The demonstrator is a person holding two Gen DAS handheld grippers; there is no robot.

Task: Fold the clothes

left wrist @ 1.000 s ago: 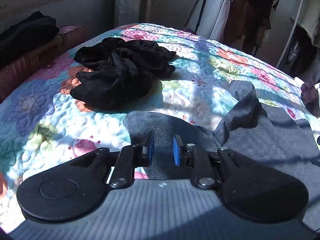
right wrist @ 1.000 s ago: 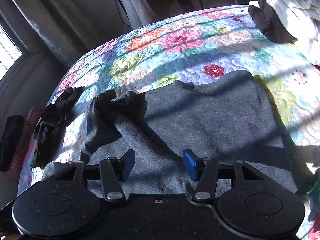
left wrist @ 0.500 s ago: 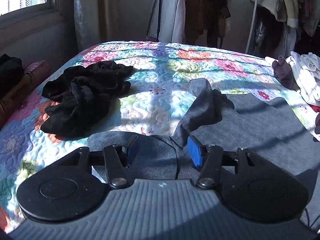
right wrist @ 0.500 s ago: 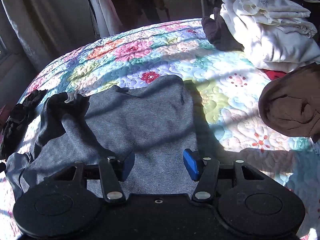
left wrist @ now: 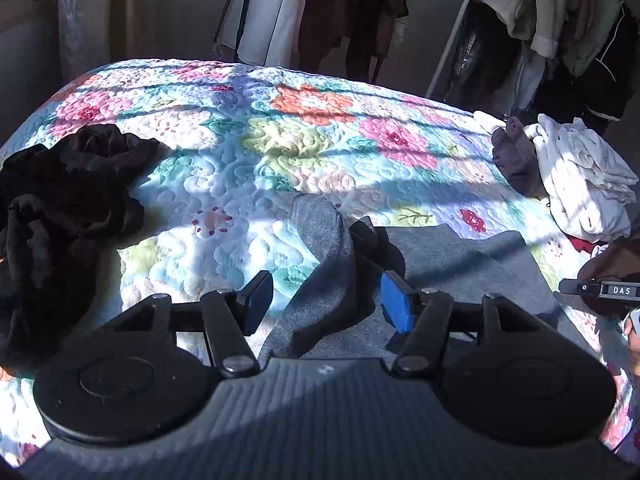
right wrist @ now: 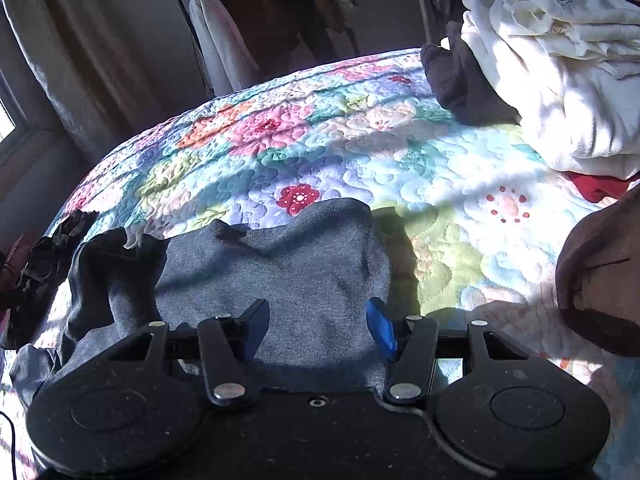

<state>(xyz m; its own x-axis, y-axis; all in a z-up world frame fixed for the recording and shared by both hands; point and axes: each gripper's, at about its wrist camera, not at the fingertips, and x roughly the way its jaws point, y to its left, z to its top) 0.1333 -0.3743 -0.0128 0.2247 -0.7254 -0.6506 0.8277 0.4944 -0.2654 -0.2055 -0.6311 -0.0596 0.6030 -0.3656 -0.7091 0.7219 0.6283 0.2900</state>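
Note:
A grey shirt point(right wrist: 296, 268) lies spread on the floral quilt point(right wrist: 360, 128), with one sleeve point(left wrist: 324, 248) folded up and bunched on its left side. My left gripper point(left wrist: 326, 304) is open, its jaws on either side of that sleeve, low over the shirt's left edge. My right gripper point(right wrist: 318, 330) is open and empty, low over the shirt's right part near its right edge. The shirt's body also shows in the left wrist view point(left wrist: 460, 264).
A heap of black clothes point(left wrist: 60, 216) lies at the quilt's left. White folded clothes point(right wrist: 560, 80) and a dark garment point(right wrist: 460, 80) sit at the back right, with a brown garment point(right wrist: 600, 280) at the right. A clothes rack point(left wrist: 520, 20) stands behind the bed.
My left gripper has opened wide and swung right, from the shirt's near edge to the raised sleeve. My right gripper has shifted right toward the shirt's right edge, still open.

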